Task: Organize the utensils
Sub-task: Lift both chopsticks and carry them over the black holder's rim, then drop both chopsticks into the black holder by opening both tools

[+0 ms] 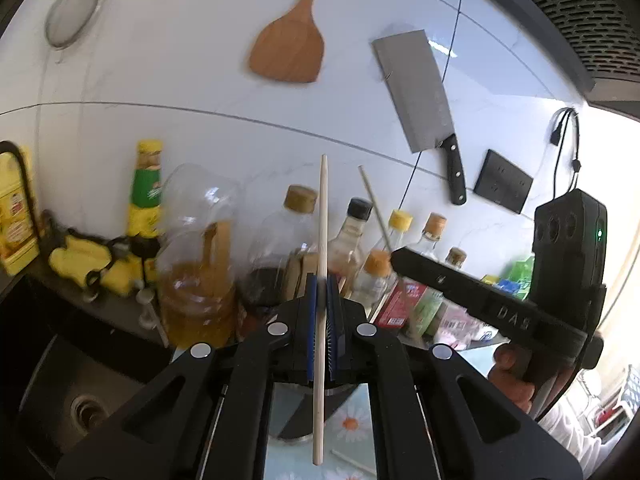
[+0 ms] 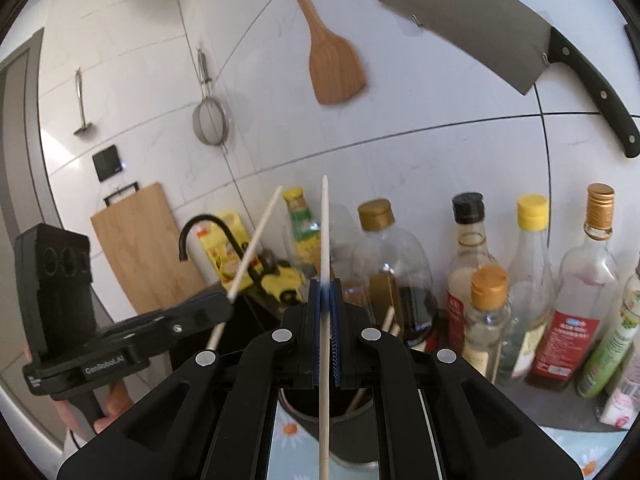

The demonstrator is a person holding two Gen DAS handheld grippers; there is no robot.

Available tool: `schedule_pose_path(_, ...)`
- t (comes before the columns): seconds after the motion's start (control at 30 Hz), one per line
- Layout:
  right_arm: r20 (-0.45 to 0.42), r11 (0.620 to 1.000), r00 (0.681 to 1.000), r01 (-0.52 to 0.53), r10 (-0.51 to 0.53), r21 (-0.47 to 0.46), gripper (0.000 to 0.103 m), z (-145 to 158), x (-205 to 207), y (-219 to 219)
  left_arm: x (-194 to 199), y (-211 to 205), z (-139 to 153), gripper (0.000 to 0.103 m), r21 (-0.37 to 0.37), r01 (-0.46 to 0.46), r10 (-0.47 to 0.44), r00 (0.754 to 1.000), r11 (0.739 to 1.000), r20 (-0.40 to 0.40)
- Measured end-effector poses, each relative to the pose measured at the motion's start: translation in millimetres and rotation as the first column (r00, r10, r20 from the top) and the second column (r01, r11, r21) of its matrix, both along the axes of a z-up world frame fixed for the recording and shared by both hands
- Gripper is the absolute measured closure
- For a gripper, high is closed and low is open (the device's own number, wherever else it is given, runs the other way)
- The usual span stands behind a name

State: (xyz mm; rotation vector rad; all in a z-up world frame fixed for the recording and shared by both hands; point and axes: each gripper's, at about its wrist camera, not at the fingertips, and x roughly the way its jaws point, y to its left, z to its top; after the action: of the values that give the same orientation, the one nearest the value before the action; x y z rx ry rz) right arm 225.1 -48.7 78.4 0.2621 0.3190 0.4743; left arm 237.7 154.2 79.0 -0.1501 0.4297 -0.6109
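Two chopsticks are up in the air, one in each of my claws. Through the left wrist camera, my left claw [image 1: 323,280] is pinching a pale chopstick [image 1: 321,264] between its blue pads, and the stick is standing nearly upright, running from above the pads down past them toward the camera. Off to the right, my right claw [image 1: 394,258] is reaching in from the side with the second chopstick [image 1: 374,208] poking up and leaning left out of its tip. Behind them a row of bottles [image 1: 296,248] is standing on the table against the white tiled wall, where a wooden spatula [image 1: 290,46] and a cleaver [image 1: 420,96] are hanging. A sink [image 1: 84,404] is sitting at the lower left.

Through the right wrist camera, my right claw [image 2: 325,286] is clamping its chopstick [image 2: 325,280] between the blue pads, almost vertical. My left claw [image 2: 230,300] is coming in from the left, gripping its own chopstick [image 2: 252,248], which is slanting up to the right. Just below my pads a dark round holder [image 2: 348,424] is sitting on a daisy-print mat [image 2: 288,432], with a few stick ends showing inside it. Bottles [image 2: 384,264] are lining the table to the right, and a cutting board [image 2: 140,244] is leaning on the wall at the left.
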Motion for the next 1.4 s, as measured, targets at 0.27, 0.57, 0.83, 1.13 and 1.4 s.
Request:
schedule_pose_path(0.27, 0.053, 0.998, 0.998, 0.017, -0.020, 0.064, 0.098, -4.6, 28.3, 4.1, 35.7, 1.6, -7.2, 0.098, -0.146, 0.103, -0.089, 0.991, 0.984, 0.102)
schedule_pose_path(0.57, 0.080, 0.994, 0.996, 0.020, -0.029, 0.106, 0.098, -24.1, 56.5, 7.1, 66.6, -9.1, -37.5, 0.098, -0.219, 0.119, -0.099, 0.990, 0.968, 0.103)
schedule_pose_path(0.83, 0.053, 1.000, 0.998, 0.014, -0.014, 0.014, 0.098, -45.6, 56.5, 12.8, 63.4, -21.3, -56.8, 0.098, -0.162, 0.105, -0.090, 0.991, 0.981, 0.097)
schedule_pose_path(1.13, -0.013, 0.998, 1.000, 0.010, -0.011, -0.067, 0.098, -62.1, 47.4, 12.6, 46.6, -25.5, -68.7, 0.098, -0.098, 0.070, -0.064, 0.996, 0.993, 0.063)
schedule_pose_path(1.4, -0.032, 0.994, 0.999, -0.022, 0.019, -0.110, 0.095, -60.7, 37.9, 13.3, 27.3, -21.9, -68.1, 0.098, -0.042, -0.011, 0.012, 0.999, 0.999, 0.033)
